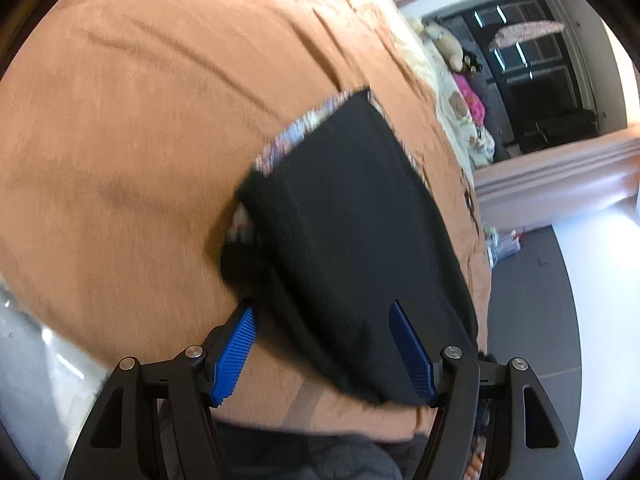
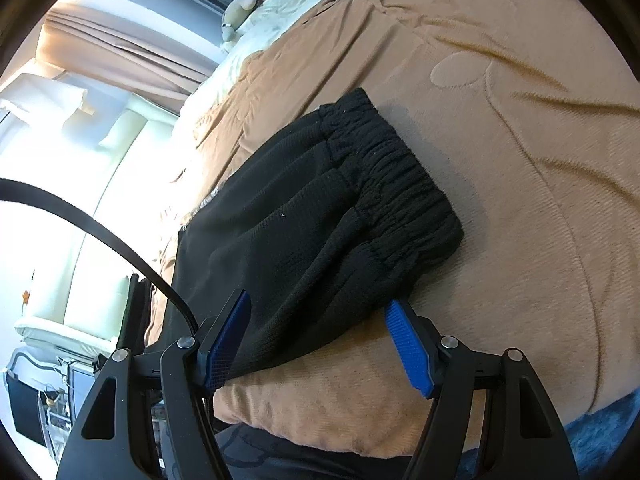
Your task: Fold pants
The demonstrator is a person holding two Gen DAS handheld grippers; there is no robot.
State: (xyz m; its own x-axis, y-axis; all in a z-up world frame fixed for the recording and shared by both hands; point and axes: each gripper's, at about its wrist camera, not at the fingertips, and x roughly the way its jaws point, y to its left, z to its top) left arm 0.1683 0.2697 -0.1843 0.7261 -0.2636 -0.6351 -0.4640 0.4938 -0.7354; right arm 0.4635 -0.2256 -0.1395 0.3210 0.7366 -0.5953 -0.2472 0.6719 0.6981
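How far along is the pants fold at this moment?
Mostly done: the black pants lie as a compact folded stack on the tan blanket, waistband on top. In hand: nothing; the left claw and right claw are open, straddling the near edge. Left: perhaps a final fold or tidying.

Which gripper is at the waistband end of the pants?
The right gripper: the gathered elastic waistband of the black pants shows ahead of it. The left gripper sees only plain cloth.

Black knit pants (image 2: 320, 216) with a floral-print bit peeking out, plain tan blanket (image 2: 520, 200), bright blue ribbed gripper pads (image 2: 408, 348).
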